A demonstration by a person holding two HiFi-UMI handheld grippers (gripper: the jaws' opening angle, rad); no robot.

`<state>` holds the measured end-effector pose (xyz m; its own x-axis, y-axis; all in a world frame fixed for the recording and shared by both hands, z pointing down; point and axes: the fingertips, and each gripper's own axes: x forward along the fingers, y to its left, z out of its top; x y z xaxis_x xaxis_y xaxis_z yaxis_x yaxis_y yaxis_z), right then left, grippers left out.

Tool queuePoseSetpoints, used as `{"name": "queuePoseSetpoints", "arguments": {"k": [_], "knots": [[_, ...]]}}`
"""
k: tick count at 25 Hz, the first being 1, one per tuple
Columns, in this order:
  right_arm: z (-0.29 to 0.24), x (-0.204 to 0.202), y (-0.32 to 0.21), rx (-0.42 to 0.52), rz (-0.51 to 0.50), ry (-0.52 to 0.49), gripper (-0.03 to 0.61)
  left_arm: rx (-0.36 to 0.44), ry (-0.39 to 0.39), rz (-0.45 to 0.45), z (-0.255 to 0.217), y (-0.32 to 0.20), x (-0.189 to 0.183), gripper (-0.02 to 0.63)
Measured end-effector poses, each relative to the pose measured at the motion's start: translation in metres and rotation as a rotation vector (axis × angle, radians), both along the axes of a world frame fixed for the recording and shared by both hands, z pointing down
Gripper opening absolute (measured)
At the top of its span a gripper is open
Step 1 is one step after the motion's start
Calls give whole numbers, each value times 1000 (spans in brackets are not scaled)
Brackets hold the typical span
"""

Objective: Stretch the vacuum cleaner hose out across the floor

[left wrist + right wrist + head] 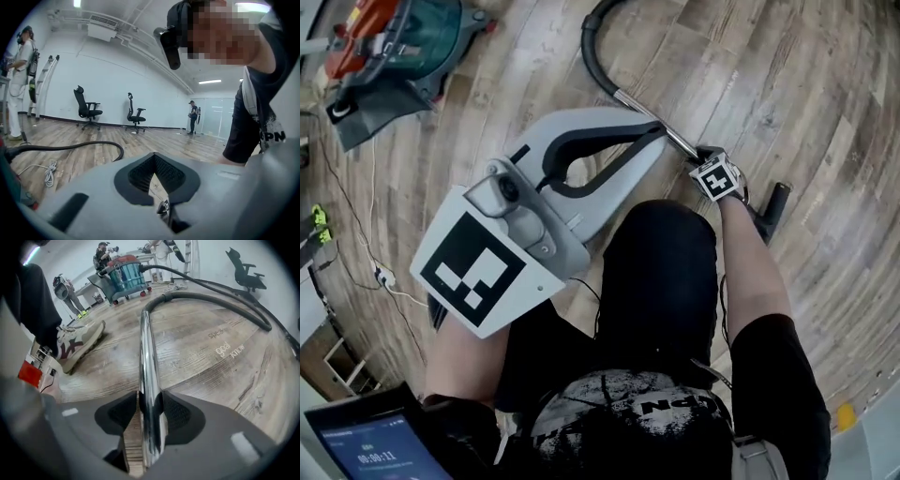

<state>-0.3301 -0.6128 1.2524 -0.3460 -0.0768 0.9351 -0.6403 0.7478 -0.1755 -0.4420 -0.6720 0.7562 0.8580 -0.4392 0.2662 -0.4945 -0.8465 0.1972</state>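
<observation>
Right hand-held gripper (pixel 146 401) is clamped on the metal tube (pixel 145 357) of the black hose (pixel 211 298), which curves over the wooden floor (pixel 211 376) back to the vacuum cleaner (pixel 126 275); bare boards lie open beside it. The left hand-held gripper (pixel 154 164) is closed and empty.

left gripper (pixel 656 139): grey shell, black-lined jaws | marker cube (pixel 478 272): black-white squares | shirt (pixel 628 417): black, white print

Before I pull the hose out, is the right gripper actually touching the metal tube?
Touching. The right gripper view shows the metal tube running between the jaws of the right gripper, with both jaws flush against its sides and no gap showing.
</observation>
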Motion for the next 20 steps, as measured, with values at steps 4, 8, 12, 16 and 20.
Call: {"name": "queuePoseSetpoints", "arguments": {"k": [4, 8, 12, 16, 20], "knots": [[10, -1, -3, 33, -55, 64, 186, 28, -12, -18, -5, 8, -6, 2], [12, -3, -2, 82, -60, 85, 183, 19, -65, -20, 12, 19, -13, 2], [11, -3, -2, 60, -85, 115, 178, -5, -66, -22, 17, 23, -10, 2], [5, 8, 7, 22, -91, 121, 176, 12, -49, 6, 4, 28, 12, 2], [-4, 9, 5, 18, -91, 134, 176, 8, -80, 37, 16, 30, 12, 2]]}}
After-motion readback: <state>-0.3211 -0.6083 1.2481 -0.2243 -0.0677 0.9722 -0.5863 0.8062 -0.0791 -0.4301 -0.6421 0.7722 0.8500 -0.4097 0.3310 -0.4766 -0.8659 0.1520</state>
